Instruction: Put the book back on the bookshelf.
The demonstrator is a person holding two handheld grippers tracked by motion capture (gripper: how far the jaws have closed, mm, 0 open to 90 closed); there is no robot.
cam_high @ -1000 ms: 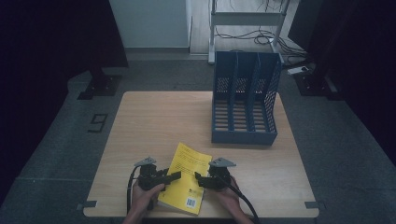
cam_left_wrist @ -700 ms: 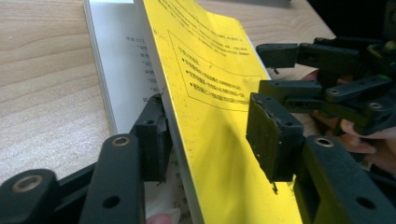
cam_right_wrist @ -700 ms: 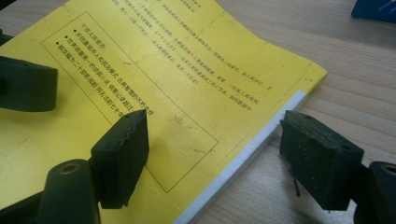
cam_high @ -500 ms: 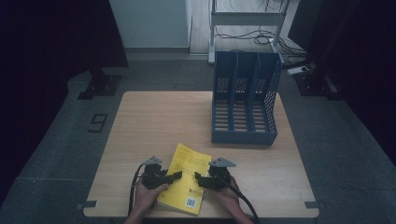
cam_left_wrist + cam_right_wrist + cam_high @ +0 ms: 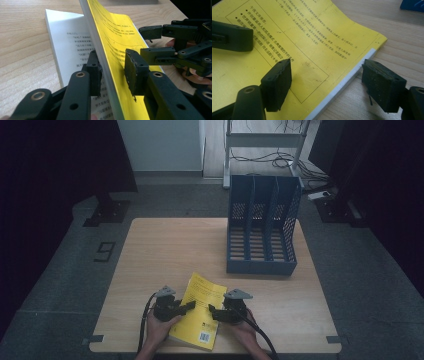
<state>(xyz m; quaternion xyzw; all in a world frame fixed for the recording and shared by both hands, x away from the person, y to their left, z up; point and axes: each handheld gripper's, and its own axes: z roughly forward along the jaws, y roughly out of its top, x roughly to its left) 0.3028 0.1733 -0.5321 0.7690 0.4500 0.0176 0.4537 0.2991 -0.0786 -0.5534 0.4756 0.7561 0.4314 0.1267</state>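
Dim room around a pale wooden table (image 5: 165, 250), dark floor on all sides. Stood at the upper right of the tabletop in the high view: a blue three-slot file rack (image 5: 262, 235), upright, open side facing the near edge, slots empty as far as could be told. Lay at the lower middle of that view, near the front edge and well apart from the rack: a yellow paperback (image 5: 202, 307), slightly skewed, flanked by both hands.

Came in from the book's left side: the left gripper (image 5: 187, 306). Had just been closing its jaws, with the lifted yellow cover (image 5: 117, 32) standing on edge between them and a white printed page (image 5: 67, 37) bared beneath; one pad against the cover's underside, the other a small gap short of the yellow face, so no firm pinch yet. Sat at the book's right edge: the right gripper (image 5: 327, 75), jaws spread wide, one pad above the cover, the other above bare wood, holding nothing.

Judged as the step of catching the cover to open the book. Called for next: closing the remaining gap on the cover, then swinging it over, with the right jaws steadying the block of pages.
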